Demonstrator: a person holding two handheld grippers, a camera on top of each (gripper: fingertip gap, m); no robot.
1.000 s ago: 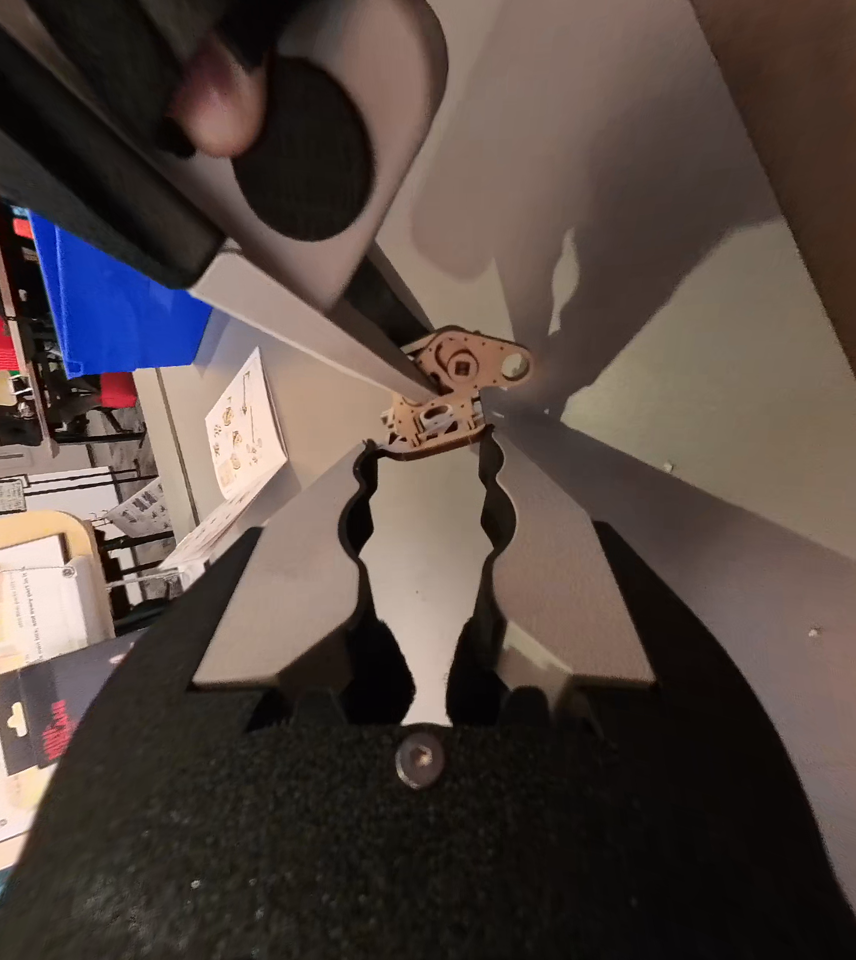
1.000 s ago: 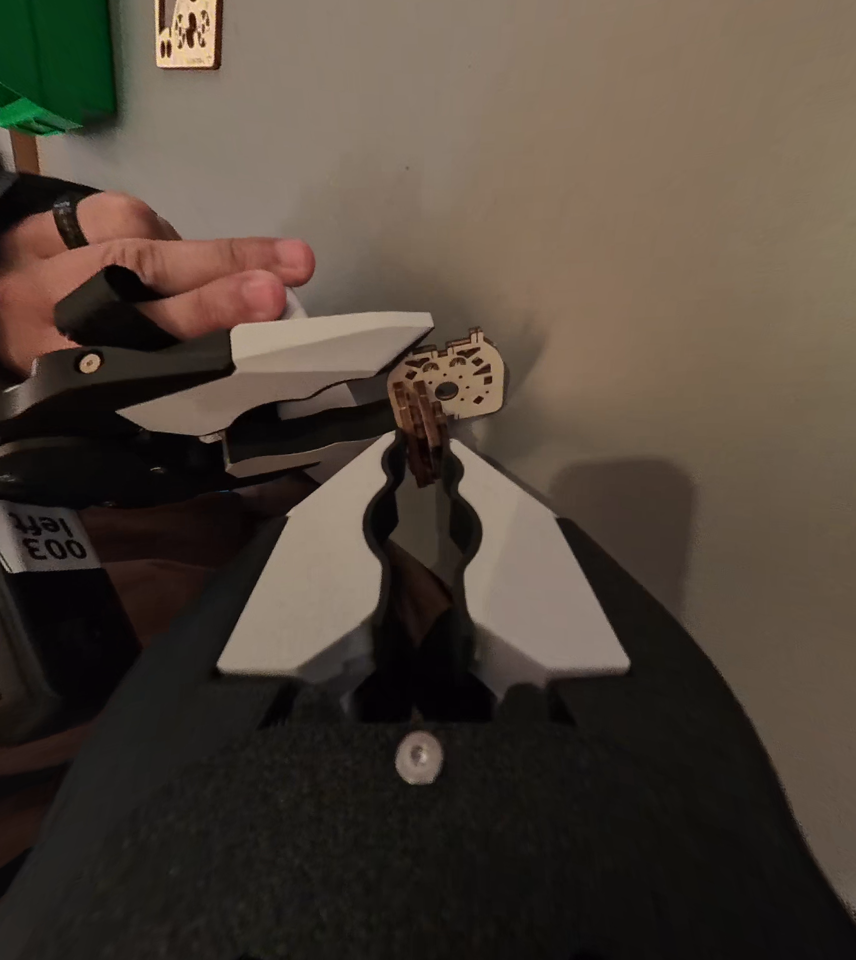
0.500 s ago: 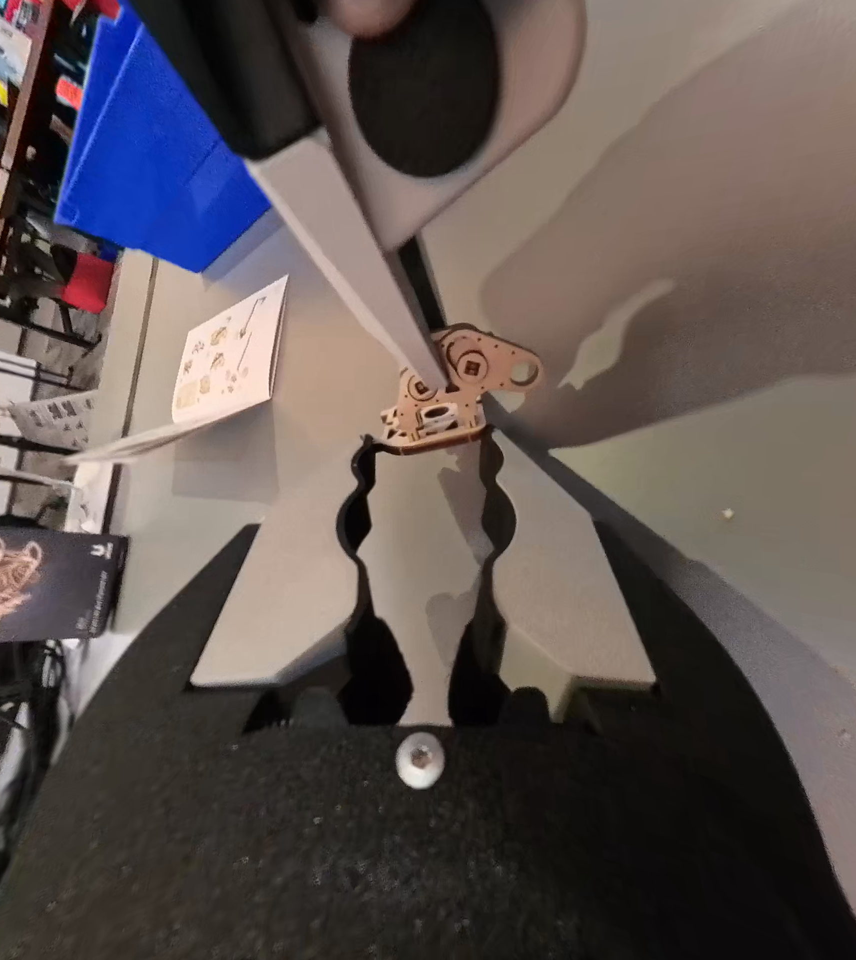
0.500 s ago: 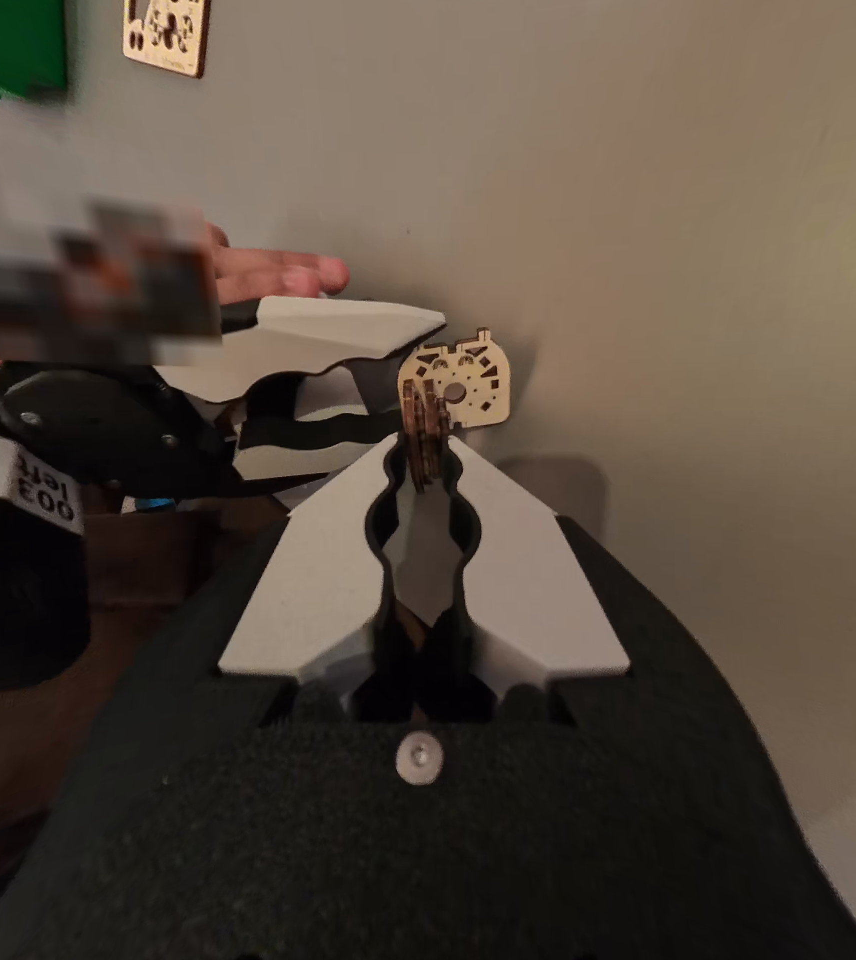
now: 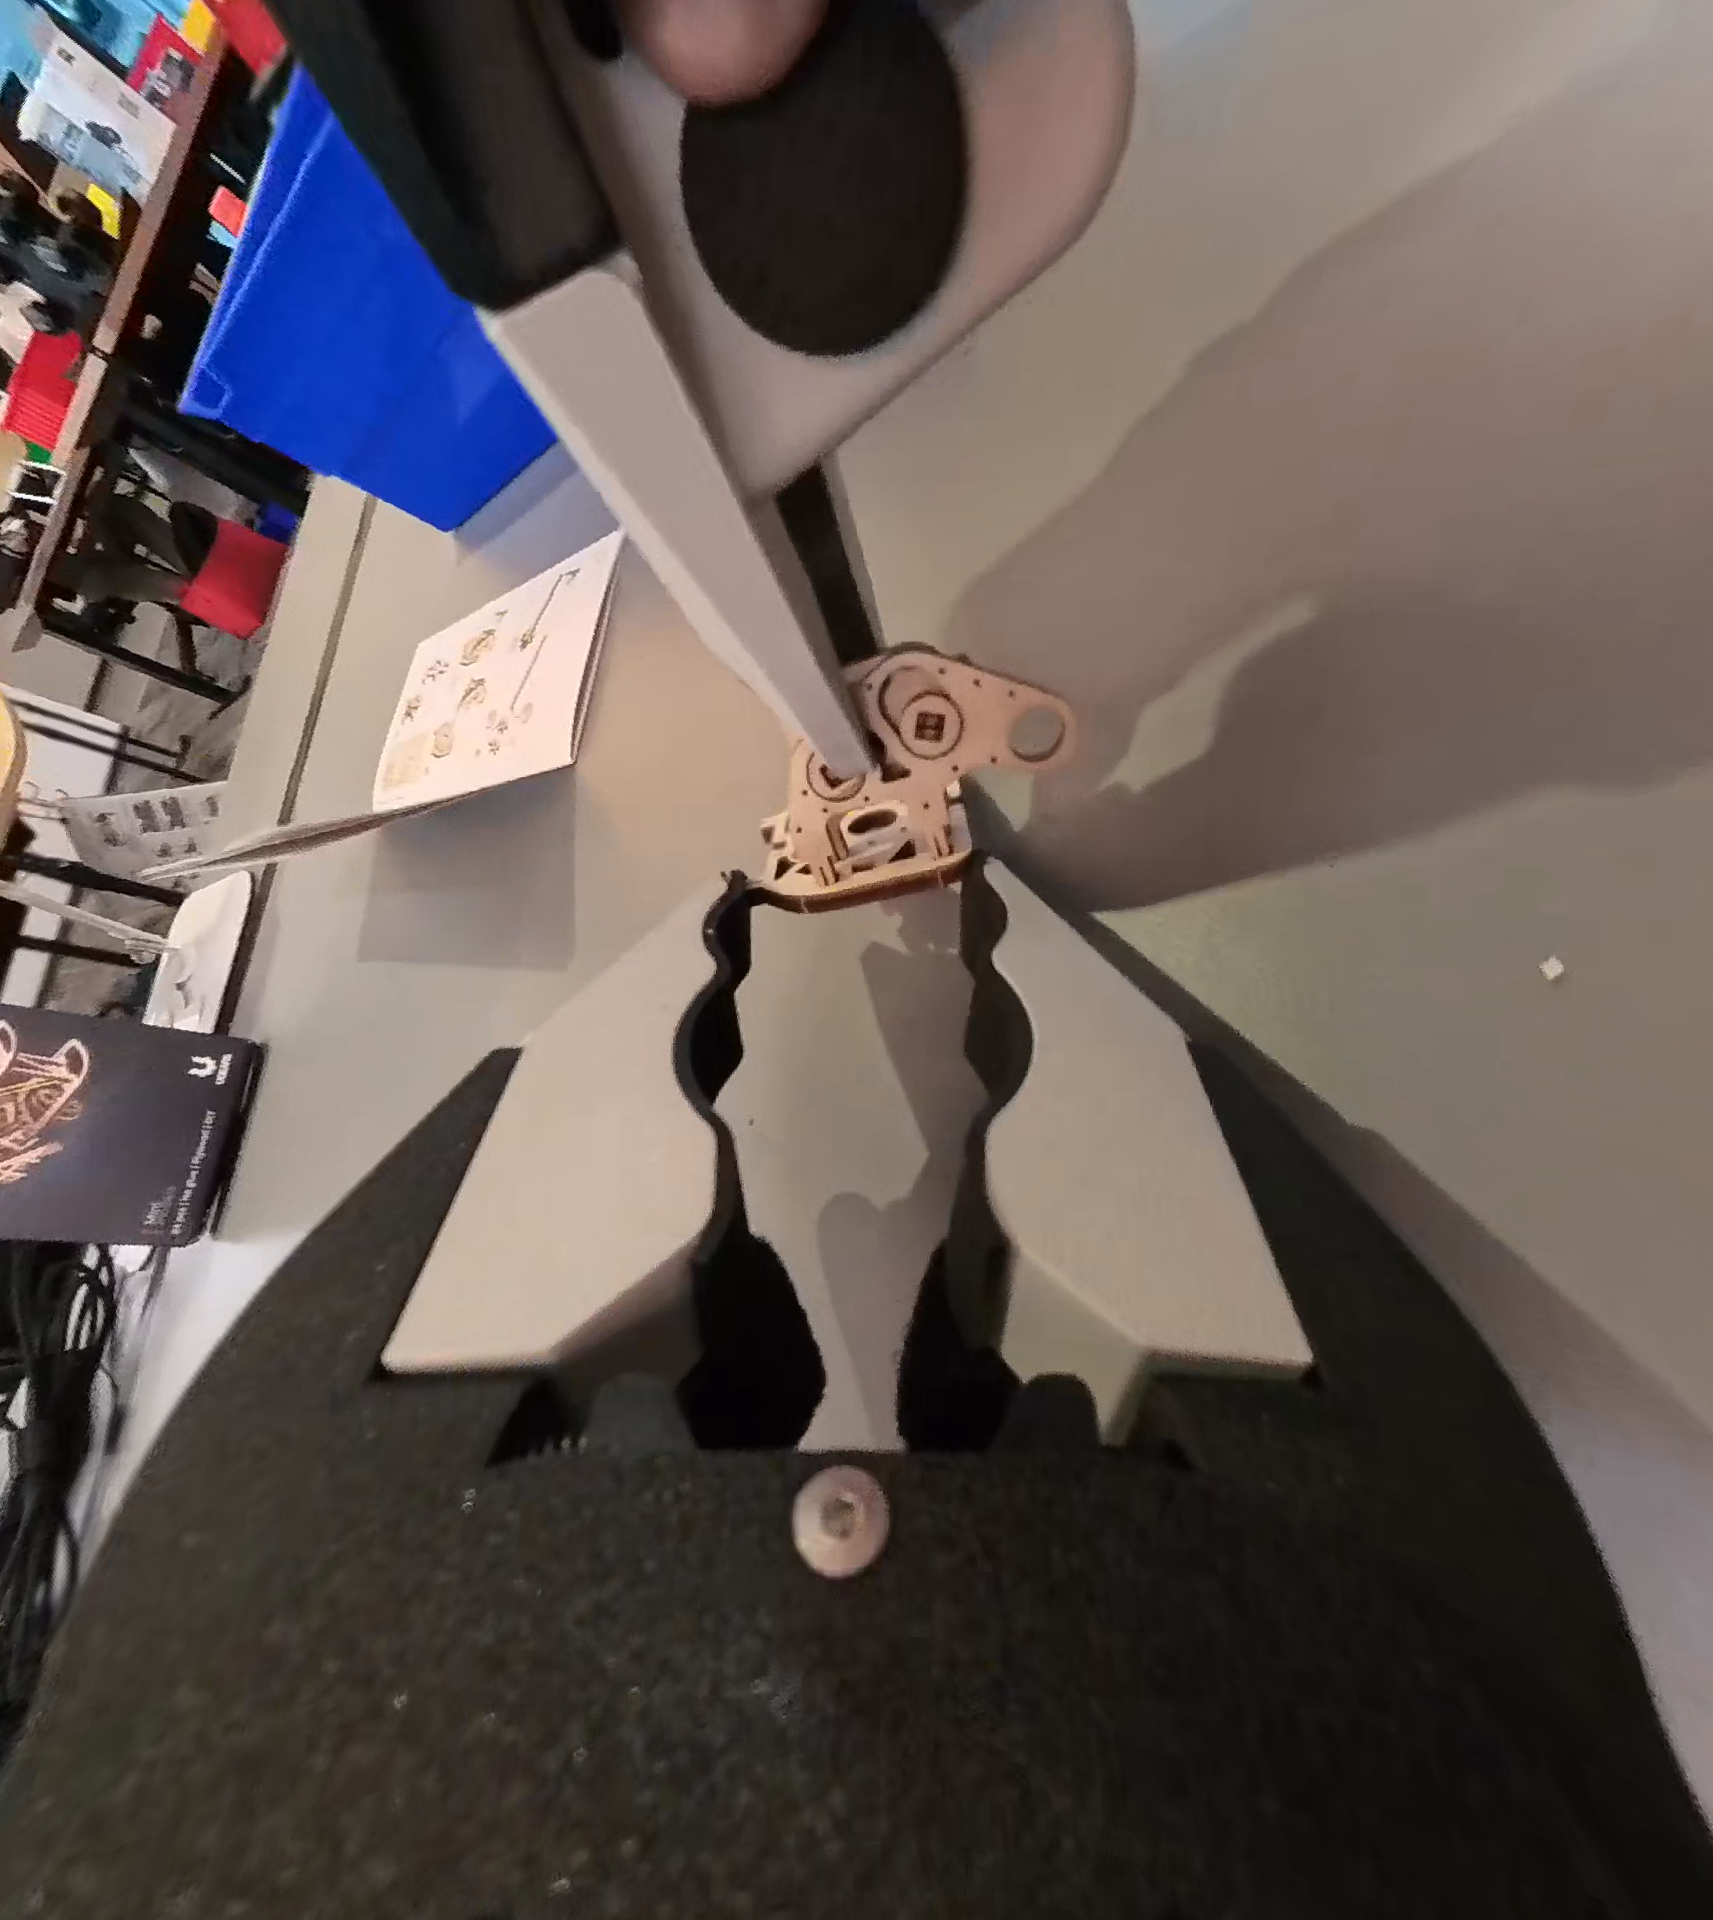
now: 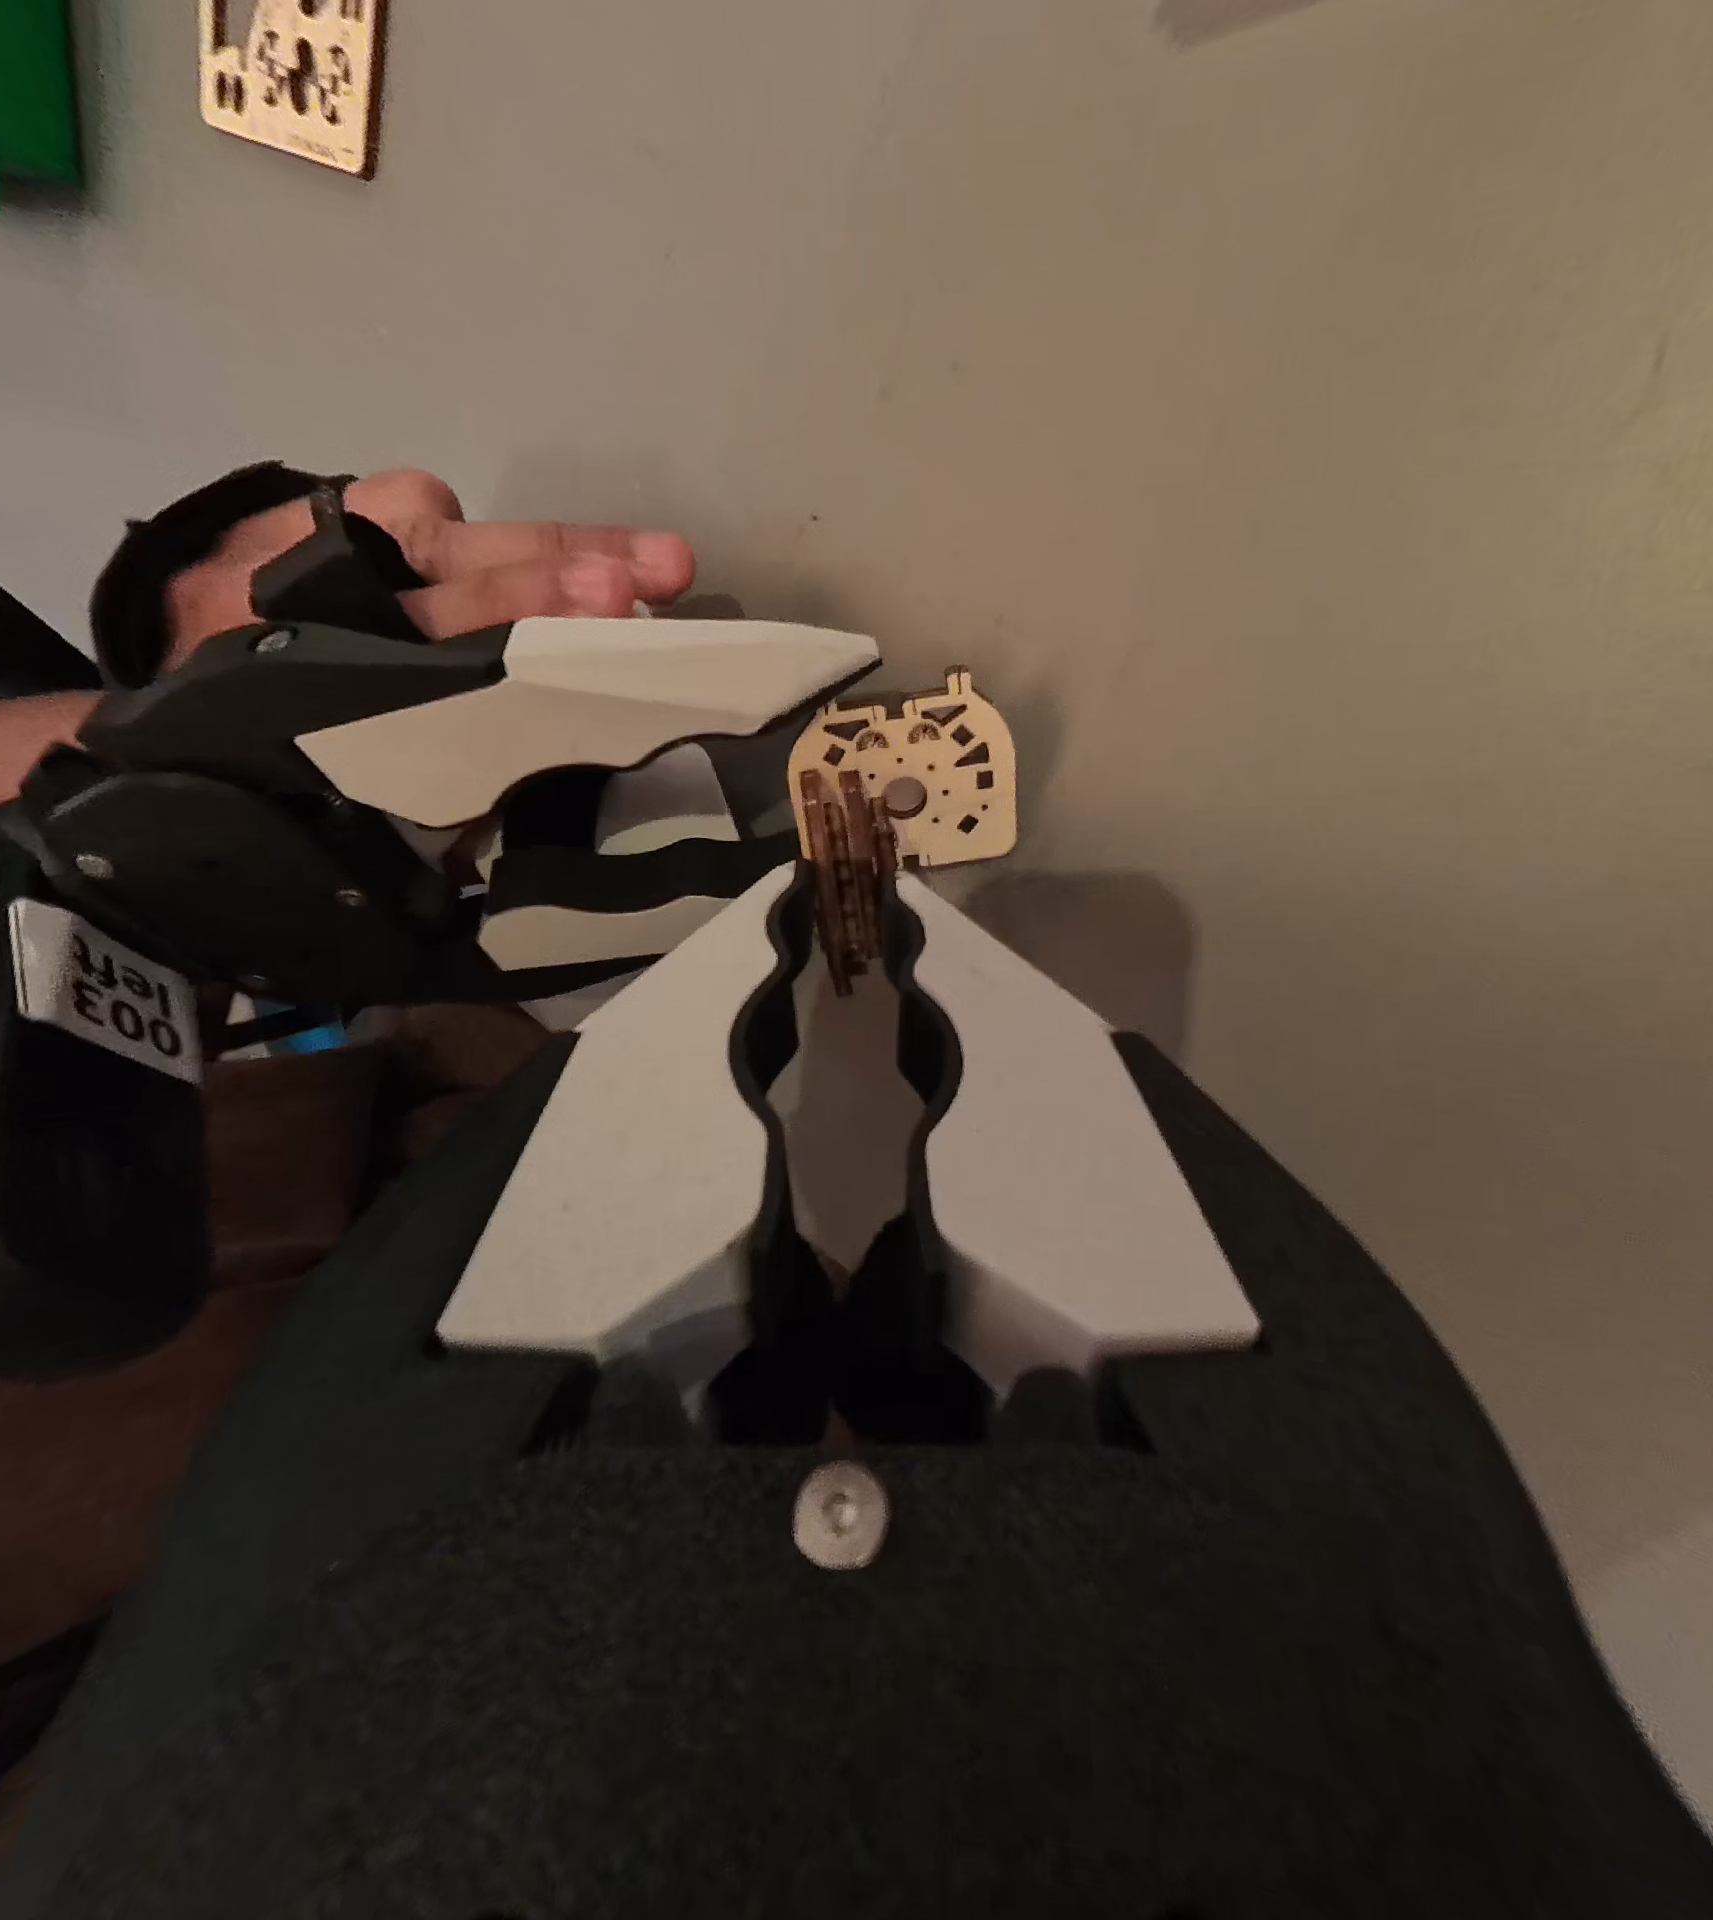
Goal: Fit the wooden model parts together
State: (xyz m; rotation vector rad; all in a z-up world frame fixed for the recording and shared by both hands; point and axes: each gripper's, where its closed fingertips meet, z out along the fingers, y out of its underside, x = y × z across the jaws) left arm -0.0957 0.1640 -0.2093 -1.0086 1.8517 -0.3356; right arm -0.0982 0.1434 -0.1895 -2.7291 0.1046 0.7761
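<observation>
Midair, at frame centre of both views, 2 grippers meet over a grey table (image 5: 1454, 1143). The left gripper (image 5: 857, 894) clamps the flat plate (image 5: 873, 883) by its edges between its fingertips; the right gripper (image 6: 847, 904) pinches the upright stacked wooden parts (image 6: 844, 883) edge-on. Both pieces join into 1 small model (image 5: 919, 769). At left lie a booklet (image 5: 499, 686), a blue bin (image 5: 353, 312) and a dark box (image 5: 52, 1122); a wooden sheet (image 6: 296, 78) sits upper left.
</observation>
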